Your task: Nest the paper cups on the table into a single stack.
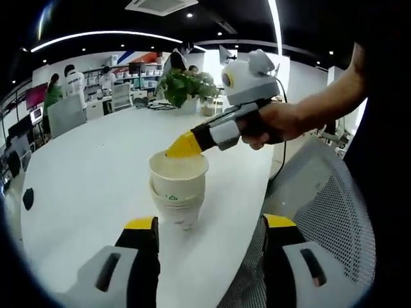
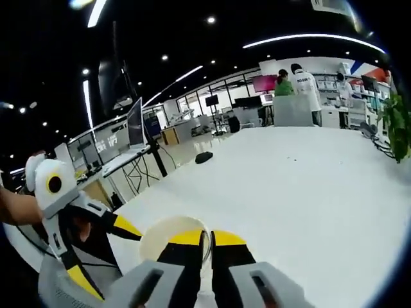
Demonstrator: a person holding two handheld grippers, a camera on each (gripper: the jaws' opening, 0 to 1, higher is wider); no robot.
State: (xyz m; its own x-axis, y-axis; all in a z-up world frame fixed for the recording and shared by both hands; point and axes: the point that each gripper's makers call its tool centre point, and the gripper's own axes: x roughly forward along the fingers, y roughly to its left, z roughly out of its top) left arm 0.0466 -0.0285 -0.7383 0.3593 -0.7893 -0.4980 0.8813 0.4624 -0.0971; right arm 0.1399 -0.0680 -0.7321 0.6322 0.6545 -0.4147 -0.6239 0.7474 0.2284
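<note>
Currently, on the table: a white oval table (image 1: 96, 167) carries one nested stack of paper cups (image 1: 178, 189), standing upright near its edge.
Cups counted: at least two rims show in the stack in the left gripper view, one cup seated inside another; whether more sit beneath cannot be told.
Cup markings: a small green print shows on the outer cup's side.
Right gripper: the right gripper (image 1: 185, 146), held in a person's hand (image 1: 277, 122), reaches in from the right of the left gripper view, its yellow tips at the top cup's rim; in the right gripper view (image 2: 207, 242) its two jaws stand almost together, pinching the thin wall of the top cup.
Left gripper: the left gripper (image 1: 210, 226) sits low, its two yellow-tipped jaws spread wide and apart from the stack, holding nothing; in the right gripper view it shows at left (image 2: 96, 247) beside the cup.
Chairs: one grey mesh chair (image 1: 321, 212) stands at the table's edge beside the stack.
People: three figures stand at the far end of the room, two in white and one in green (image 1: 52, 95).
Plants: one leafy green plant (image 1: 186, 86) sits on the far side of the table.
Other: one small dark object (image 2: 203, 156) lies on the tabletop.
</note>
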